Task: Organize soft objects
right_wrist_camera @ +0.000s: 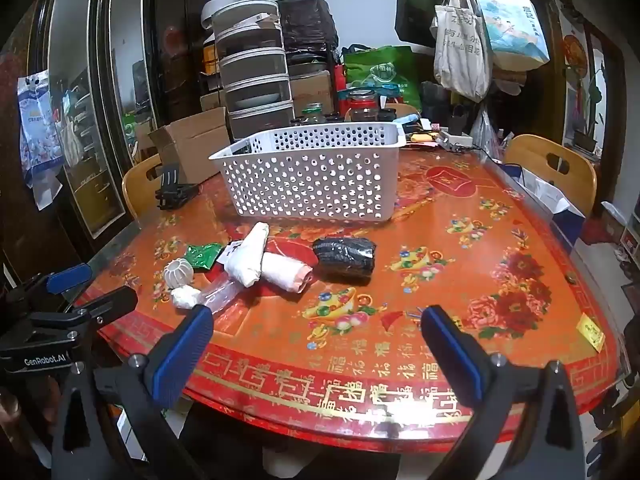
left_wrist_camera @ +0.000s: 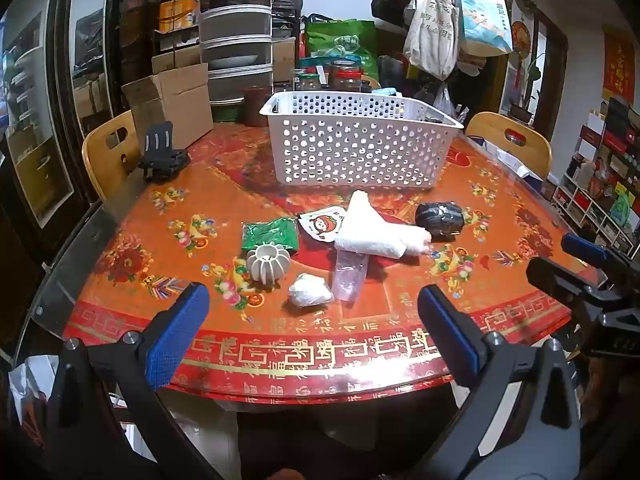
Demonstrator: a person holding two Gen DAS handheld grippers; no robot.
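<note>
A white perforated basket [left_wrist_camera: 360,152] [right_wrist_camera: 316,176] stands at the back of the red patterned table [left_wrist_camera: 168,264] [right_wrist_camera: 480,240]. In front of it lie white plastic-bag rolls [left_wrist_camera: 380,232] [right_wrist_camera: 256,256], a black bag roll [left_wrist_camera: 440,218] [right_wrist_camera: 346,258], a green packet [left_wrist_camera: 270,232] [right_wrist_camera: 202,255], a cartoon-print packet [left_wrist_camera: 322,224], a clear sleeve [left_wrist_camera: 350,274], a small white wad [left_wrist_camera: 310,290] [right_wrist_camera: 185,296] and a ribbed white ball [left_wrist_camera: 267,262] [right_wrist_camera: 178,273]. My left gripper [left_wrist_camera: 312,336] hangs open over the near table edge, nothing between its fingers. My right gripper [right_wrist_camera: 316,352] is open too, empty, and shows at the right edge [left_wrist_camera: 592,268].
Wooden chairs [left_wrist_camera: 106,152] [right_wrist_camera: 552,168] flank the table. A black phone stand [left_wrist_camera: 162,156] [right_wrist_camera: 174,190] sits at the left rear. Cardboard boxes [left_wrist_camera: 176,100], stacked drawers [right_wrist_camera: 256,80], jars and hanging tote bags [right_wrist_camera: 464,48] crowd the back. Shelves [left_wrist_camera: 600,184] stand at right.
</note>
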